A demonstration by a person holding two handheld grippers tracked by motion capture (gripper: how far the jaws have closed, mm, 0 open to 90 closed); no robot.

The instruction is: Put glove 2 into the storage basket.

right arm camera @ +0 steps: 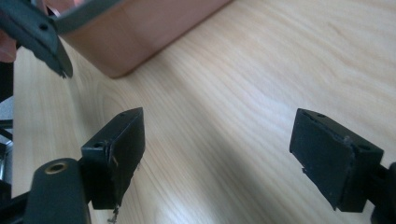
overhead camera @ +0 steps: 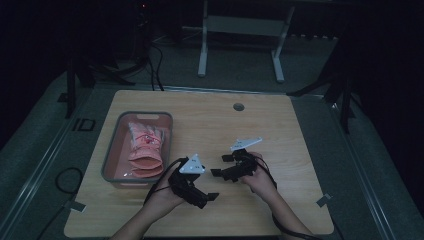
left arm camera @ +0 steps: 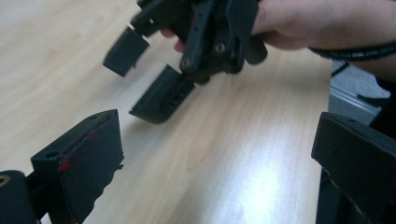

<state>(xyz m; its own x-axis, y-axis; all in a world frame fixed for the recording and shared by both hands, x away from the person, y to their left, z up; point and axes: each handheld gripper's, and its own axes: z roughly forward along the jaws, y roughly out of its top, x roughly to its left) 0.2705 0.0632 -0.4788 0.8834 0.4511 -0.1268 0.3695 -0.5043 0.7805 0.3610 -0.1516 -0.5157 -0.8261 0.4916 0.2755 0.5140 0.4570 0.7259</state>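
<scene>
We see the tray [overhead camera: 111, 150] at nine o'clock on the table [overhead camera: 280, 130], with gloves [overhead camera: 145, 145] lying in it. Just right of the tray, toward six o'clock, our left gripper [overhead camera: 212, 196] and right gripper [overhead camera: 220, 165] sit near each other.

High view dim, surroundings nearly black. Gripper views brighter: soft overhead glare on the table [left arm camera: 252, 196]; near jaws sharp, far gripper [left arm camera: 154, 70] slightly blurred.
</scene>
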